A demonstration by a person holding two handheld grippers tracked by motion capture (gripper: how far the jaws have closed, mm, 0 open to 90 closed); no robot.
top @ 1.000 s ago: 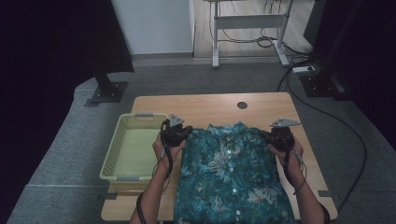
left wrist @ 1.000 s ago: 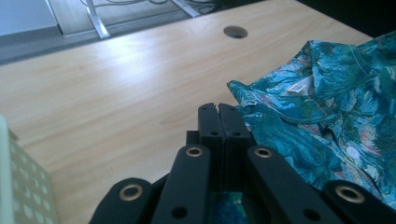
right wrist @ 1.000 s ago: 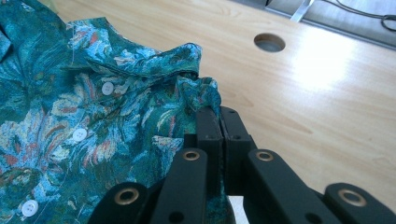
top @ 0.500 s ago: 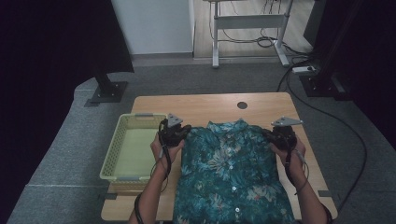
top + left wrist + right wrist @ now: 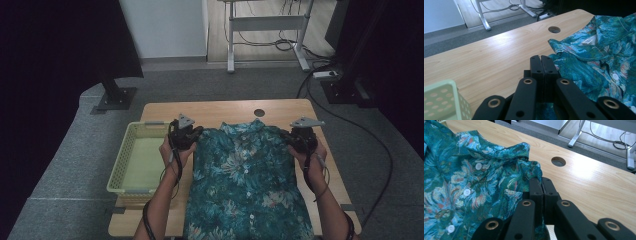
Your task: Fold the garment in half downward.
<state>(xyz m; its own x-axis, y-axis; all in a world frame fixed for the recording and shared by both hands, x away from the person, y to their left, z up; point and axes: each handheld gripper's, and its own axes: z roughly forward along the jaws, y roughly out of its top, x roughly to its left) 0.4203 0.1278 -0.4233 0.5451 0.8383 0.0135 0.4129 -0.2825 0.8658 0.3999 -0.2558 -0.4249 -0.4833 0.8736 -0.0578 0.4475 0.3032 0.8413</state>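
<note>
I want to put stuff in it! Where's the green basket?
In the high view, the green basket sits on the table's left side, just left of the left claw and the shirt.

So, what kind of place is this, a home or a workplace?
Probably a lab or recording studio, not a home: the wooden table has a cable hole, black curtains hang around it, and cables with a power strip lie on the grey carpet.

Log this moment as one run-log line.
left hand-held gripper: shut on shirt shoulder | right hand-held gripper: shut on shirt shoulder | shirt: flat on table, buttons up | basket: left of shirt
</note>
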